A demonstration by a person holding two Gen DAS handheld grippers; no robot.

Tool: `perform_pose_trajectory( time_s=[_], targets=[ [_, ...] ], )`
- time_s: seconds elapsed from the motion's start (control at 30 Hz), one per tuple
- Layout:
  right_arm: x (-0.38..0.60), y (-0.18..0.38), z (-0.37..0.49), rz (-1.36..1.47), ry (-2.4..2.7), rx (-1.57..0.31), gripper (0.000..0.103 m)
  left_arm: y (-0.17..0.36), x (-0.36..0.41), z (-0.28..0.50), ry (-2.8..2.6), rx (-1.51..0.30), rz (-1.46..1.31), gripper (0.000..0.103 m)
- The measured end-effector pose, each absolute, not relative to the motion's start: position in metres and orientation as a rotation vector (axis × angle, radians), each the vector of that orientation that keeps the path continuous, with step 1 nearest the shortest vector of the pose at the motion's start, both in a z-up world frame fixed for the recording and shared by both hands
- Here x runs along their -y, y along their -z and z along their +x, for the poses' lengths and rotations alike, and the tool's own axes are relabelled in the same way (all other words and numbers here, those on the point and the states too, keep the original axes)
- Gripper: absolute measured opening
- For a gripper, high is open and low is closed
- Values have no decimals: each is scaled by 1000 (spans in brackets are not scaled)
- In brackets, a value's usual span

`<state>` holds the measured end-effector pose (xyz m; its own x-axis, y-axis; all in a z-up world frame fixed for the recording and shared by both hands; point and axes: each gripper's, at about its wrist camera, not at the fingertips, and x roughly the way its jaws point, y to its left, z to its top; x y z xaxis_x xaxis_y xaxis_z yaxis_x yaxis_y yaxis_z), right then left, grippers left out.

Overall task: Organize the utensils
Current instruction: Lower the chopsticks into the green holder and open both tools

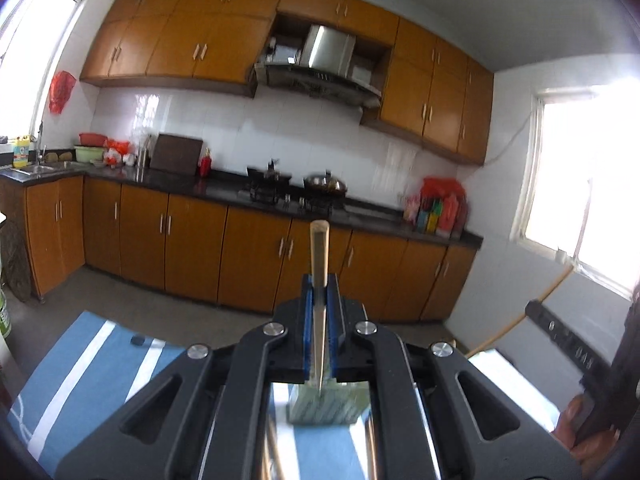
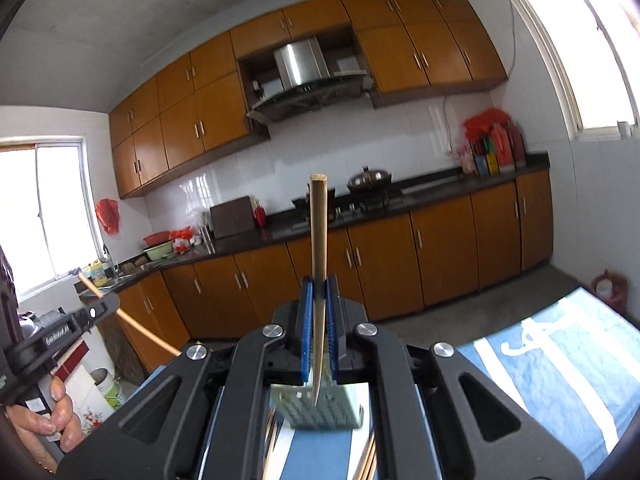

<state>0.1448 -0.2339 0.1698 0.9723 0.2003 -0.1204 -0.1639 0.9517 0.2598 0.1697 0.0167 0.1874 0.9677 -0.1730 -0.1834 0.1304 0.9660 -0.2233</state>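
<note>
Left wrist view shows the left tongs [image 1: 320, 300] clamped shut on a single wooden chopstick [image 1: 319, 248], its blunt end pointing out toward the kitchen cabinets [image 1: 192, 248] and its thin tip running back between the blue pads [image 1: 307, 320]. The right wrist view shows the same arrangement: the right tongs [image 2: 319, 300] closed on their own chopstick [image 2: 319, 232], held nearly level and well above the bench [image 2: 560, 360] with its blue and white striped cloth. Below each pair of tongs, near the bottom of both views, stands a pale green perforated holder [image 2: 320, 406] on the cloth, and this is probably where the chopsticks are meant to go. More chopsticks [image 2: 370, 460] show at the lower edge of the right view, beside the holder (whether they lie loose on the cloth or sit in something I cannot tell). From the left view, the other device [image 1: 560, 332] and a person's fingers [image 1: 580, 436] appear at the right edge; from the right view, a hand [image 2: 60, 412] grips the left device. As for progress, I judge the task to be in its middle: two chopsticks are picked up and in the air, none of these two is yet placed, and at least a few utensils remain below to be sorted afterward.
</note>
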Motion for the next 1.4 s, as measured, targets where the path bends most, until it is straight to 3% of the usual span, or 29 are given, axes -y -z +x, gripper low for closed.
perform_pose_trajectory(
  time_s=[0.5, 1.0, 1.03, 1.13, 1.4],
  targets=[
    [221, -138, 213, 262, -153, -227, 7, -150, 4, 239, 106, -257, -239, 7],
    [223, -120, 225, 281, -158, -327, 8, -120, 0, 259, 139, -347, -251, 10],
    [223, -122, 226, 281, -155, -328, 10, -120, 0, 257, 137, -344, -249, 10],
    [227, -127, 217, 289, -140, -309, 31, -123, -5, 252, 131, -333, -254, 10],
    [242, -128, 181, 286, -115, -294, 31, -129, -21, 217, 109, -320, -266, 10]
  ],
)
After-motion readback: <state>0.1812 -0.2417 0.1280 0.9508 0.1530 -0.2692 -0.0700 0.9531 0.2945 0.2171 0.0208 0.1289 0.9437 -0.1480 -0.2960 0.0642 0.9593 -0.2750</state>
